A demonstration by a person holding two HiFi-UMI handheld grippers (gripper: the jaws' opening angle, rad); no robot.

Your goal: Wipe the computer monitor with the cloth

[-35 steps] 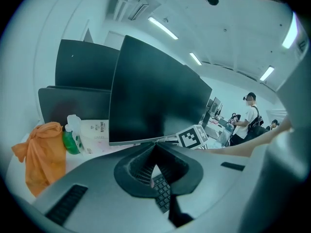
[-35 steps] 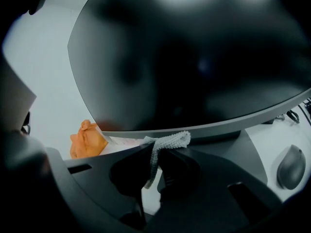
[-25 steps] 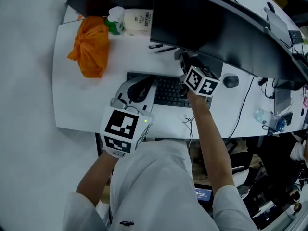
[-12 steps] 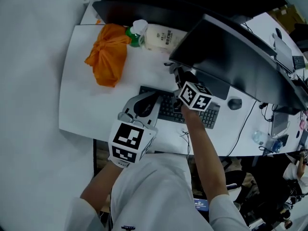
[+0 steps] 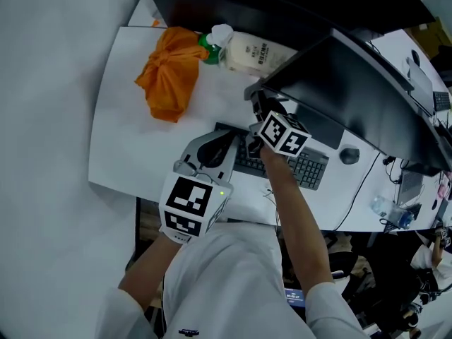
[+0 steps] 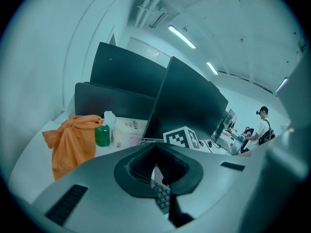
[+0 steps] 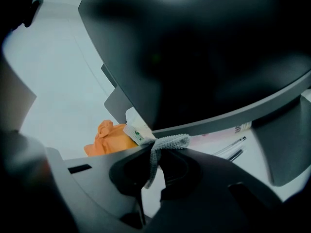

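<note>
- Right gripper [image 5: 260,111] has slid left along the keyboard [image 5: 307,167] over the last second. Its tips now sit just under the monitor's [image 5: 353,83] lower-left corner instead of further in along the bottom edge.
- Its fingers stay clamped on the grey cloth [image 7: 167,142]. A short knit strip with a white tag pokes out past the tips, right at the monitor's bottom bezel.
- In the right gripper view the dark screen fills most of the frame, so the cloth is very near the panel. Can't tell if it actually touches.
- Left gripper [image 6: 155,146] has barely shifted. It hangs over the near-left end of the keyboard with fingers together at the tips and nothing between them.
- The head camera has swung, so the counter [image 5: 127,133] shows more of its left side now.
- The orange bundle [image 5: 169,73] and the green-capped bottle [image 5: 210,46] beside it sit further right in the frame, but they lie in the same spot on the counter as before, untouched.
- Task read: looks like repositioning to a corner of the screen, either to start a pass or to finish one along the bottom edge.
- No wipe marks can be seen on the screen, so progress can't be judged.
- Next call: lift the cloth onto the glass above the bezel and sweep across. Only a short bit of cloth sticks out, so the hard fingers could touch the panel.
</note>
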